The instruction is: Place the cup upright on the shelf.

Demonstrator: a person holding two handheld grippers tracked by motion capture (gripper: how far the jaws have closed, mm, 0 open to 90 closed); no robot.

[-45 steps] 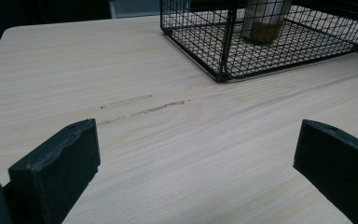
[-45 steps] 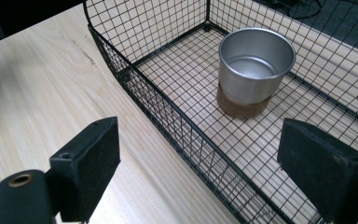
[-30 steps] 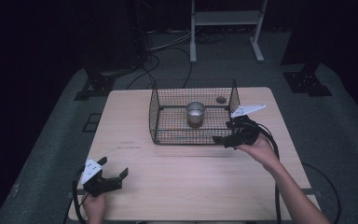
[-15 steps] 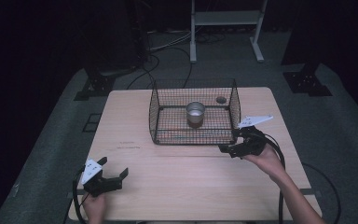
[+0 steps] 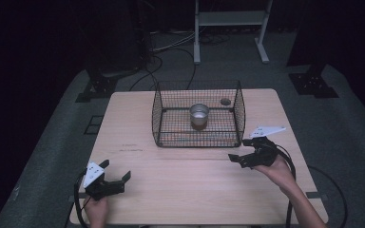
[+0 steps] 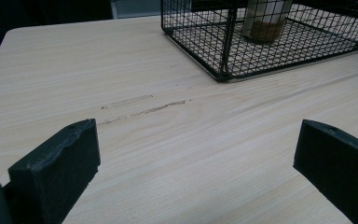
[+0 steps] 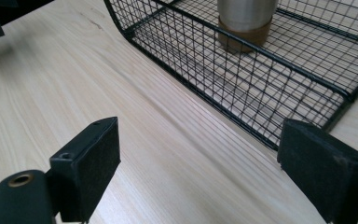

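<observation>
The metal cup (image 5: 199,114) stands upright inside the wire basket (image 5: 240,111), near the middle of its floor, and nothing holds it. The right gripper (image 5: 240,151) is just beside the basket's near right corner, jaws spread wide and empty. The left gripper (image 5: 115,174) rests low at the near left part of the table (image 5: 185,190), also released and empty (well apart from the basket). I judge the cup is placed; a next move would need only to keep both grippers clear of the wire

Pale wooden table (image 5: 138,123) bears a black wire basket (image 5: 158,118).
</observation>
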